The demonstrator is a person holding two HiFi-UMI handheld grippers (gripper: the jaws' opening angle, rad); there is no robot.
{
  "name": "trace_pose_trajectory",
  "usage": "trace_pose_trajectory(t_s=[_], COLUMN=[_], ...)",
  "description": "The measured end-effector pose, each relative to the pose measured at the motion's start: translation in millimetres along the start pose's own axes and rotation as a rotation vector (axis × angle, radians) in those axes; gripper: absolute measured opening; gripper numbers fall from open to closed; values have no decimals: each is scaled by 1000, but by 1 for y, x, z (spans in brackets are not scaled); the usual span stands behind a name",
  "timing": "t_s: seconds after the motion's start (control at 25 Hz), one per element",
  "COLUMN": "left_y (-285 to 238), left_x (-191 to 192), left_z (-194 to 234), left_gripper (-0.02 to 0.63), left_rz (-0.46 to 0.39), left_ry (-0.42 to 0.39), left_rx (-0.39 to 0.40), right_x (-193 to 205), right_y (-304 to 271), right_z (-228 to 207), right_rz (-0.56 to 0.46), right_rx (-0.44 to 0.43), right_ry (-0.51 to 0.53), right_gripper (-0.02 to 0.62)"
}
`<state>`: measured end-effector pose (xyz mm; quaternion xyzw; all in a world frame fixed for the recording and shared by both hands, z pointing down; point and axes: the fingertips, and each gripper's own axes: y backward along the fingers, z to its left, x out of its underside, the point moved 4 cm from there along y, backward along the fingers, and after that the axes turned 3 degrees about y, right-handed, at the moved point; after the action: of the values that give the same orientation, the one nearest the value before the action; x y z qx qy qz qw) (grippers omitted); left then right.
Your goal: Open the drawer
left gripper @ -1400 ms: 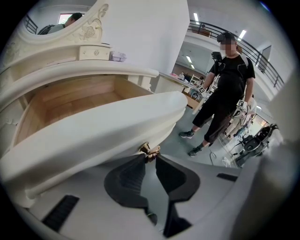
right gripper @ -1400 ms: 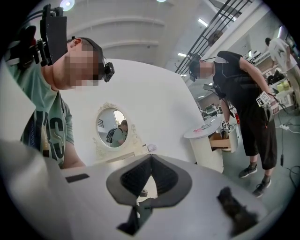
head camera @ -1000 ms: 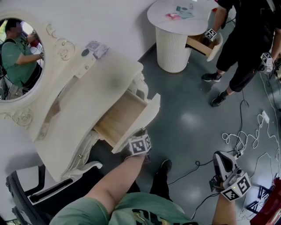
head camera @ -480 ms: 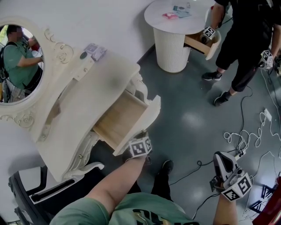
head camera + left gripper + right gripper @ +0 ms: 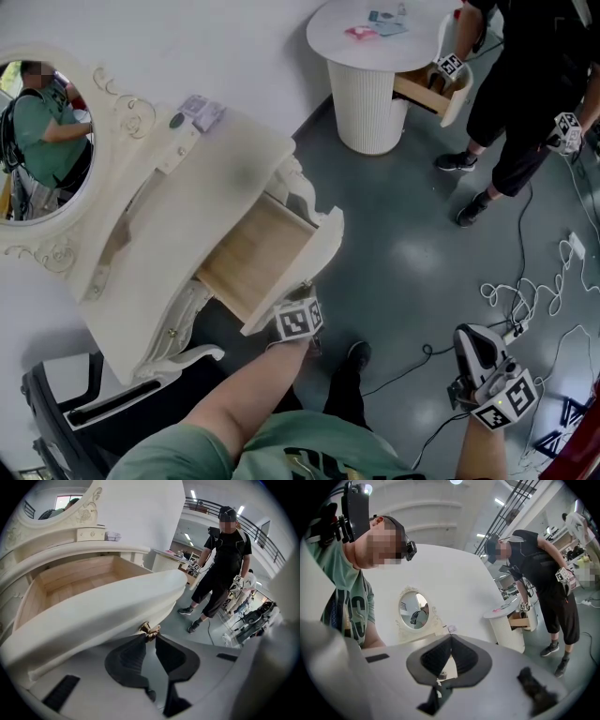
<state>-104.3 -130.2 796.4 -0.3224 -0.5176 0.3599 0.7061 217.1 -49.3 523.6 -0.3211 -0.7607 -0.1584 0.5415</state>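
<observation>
A cream dresser (image 5: 178,225) with an oval mirror (image 5: 37,141) stands at the left of the head view. Its drawer (image 5: 258,258) is pulled out, and the bare wood inside (image 5: 70,581) shows. My left gripper (image 5: 302,300) is under the curved drawer front (image 5: 93,616), pointing steeply down. In the left gripper view it (image 5: 150,635) is shut on the small brass knob (image 5: 149,630). My right gripper (image 5: 467,335) hangs away from the dresser at the lower right. Its tips meet in the right gripper view (image 5: 451,637), with nothing between them.
A round white table (image 5: 375,56) with its own pulled-out drawer stands at the back, with a person in black (image 5: 525,94) beside it. Cables (image 5: 525,300) trail over the grey floor at the right. A black chair (image 5: 84,412) sits at the lower left. Small items (image 5: 202,111) lie on the dresser top.
The drawer and both grippers look as they did. The view has shifted slightly, and the person at the round table has moved a little.
</observation>
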Motion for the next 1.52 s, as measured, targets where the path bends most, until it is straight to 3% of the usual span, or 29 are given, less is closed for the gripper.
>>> trace_pose_trajectory(t_s=[0.48,1.2,1.52], left_y=[1,1,1], left_x=[2,1,-1], left_z=[-1,0,-1], left_gripper=[72,78,80], left_rz=[23,62,49], left_ry=[6,77,45], left_rx=[-2,-10,-19], right_x=[-5,-38,-59], right_y=[-5,-38,-39], right_z=[5,9,8], right_rz=[-6,40,51], right_rx=[30,-24,-40], right_ry=[-6,41,74], right_gripper=[12,12,12])
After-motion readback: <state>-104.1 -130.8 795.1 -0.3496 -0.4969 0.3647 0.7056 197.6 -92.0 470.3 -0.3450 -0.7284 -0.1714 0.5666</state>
